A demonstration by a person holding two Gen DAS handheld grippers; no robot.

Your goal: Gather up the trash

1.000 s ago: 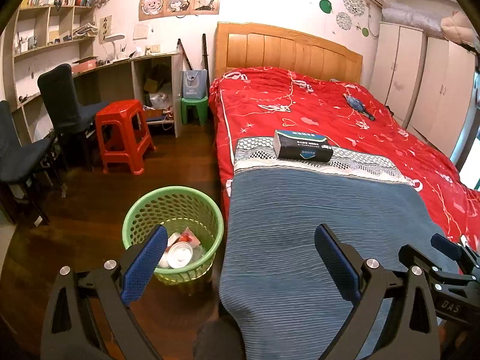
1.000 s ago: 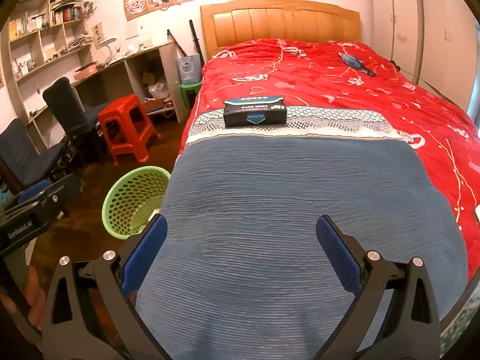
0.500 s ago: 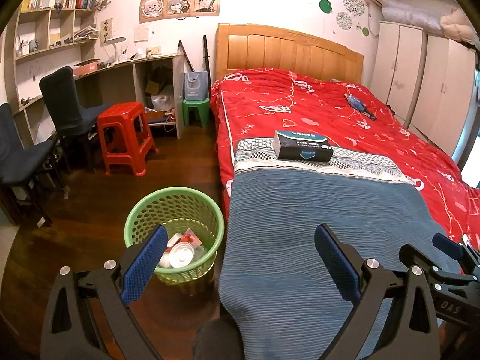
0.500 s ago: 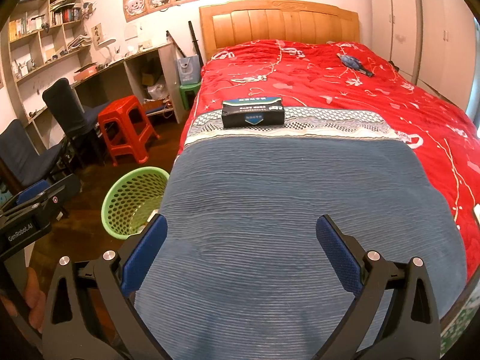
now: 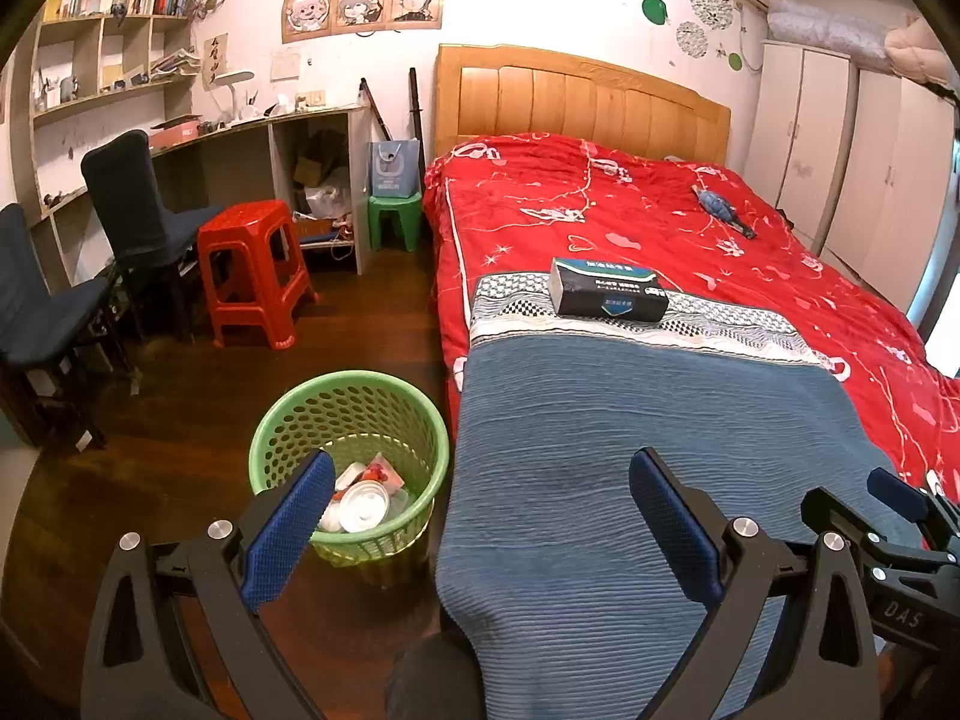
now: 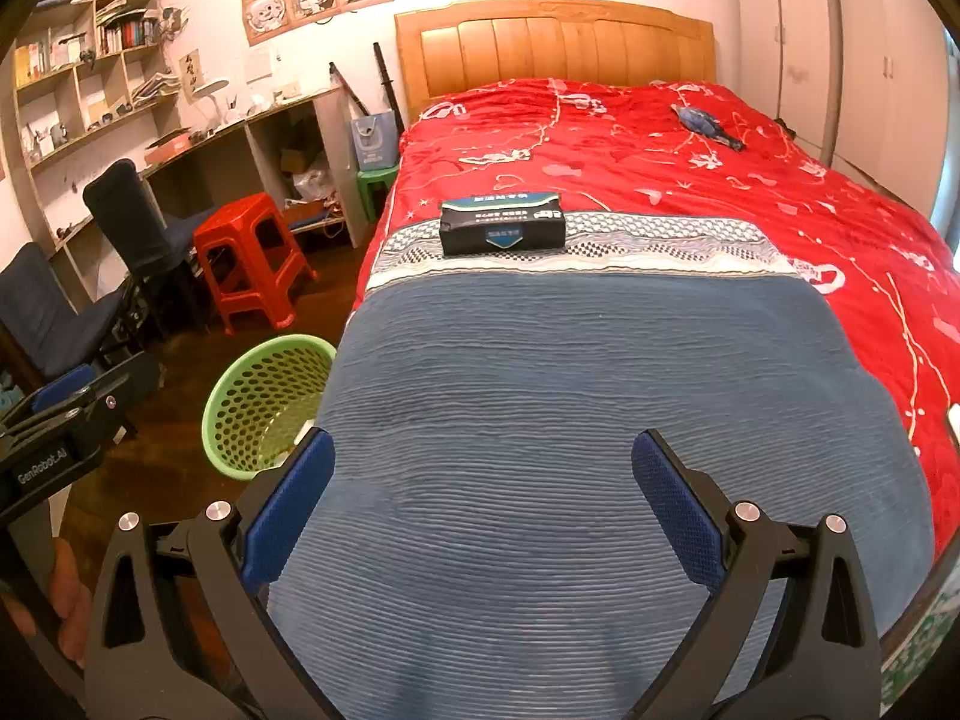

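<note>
two hand-held grippers, left (image 5: 480, 516) and right (image 6: 483, 495), are hovering wide open, empty. dark rectangular tissue pack (image 6: 503, 230) is lying on bed; green perforated plastic bin (image 5: 351, 456) is standing beside it. approach squarely.

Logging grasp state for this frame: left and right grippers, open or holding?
Left gripper: open, holding nothing.
Right gripper: open, holding nothing.

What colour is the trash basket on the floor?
Green, with holes all over. The trash basket shows best in the left wrist view.
</note>
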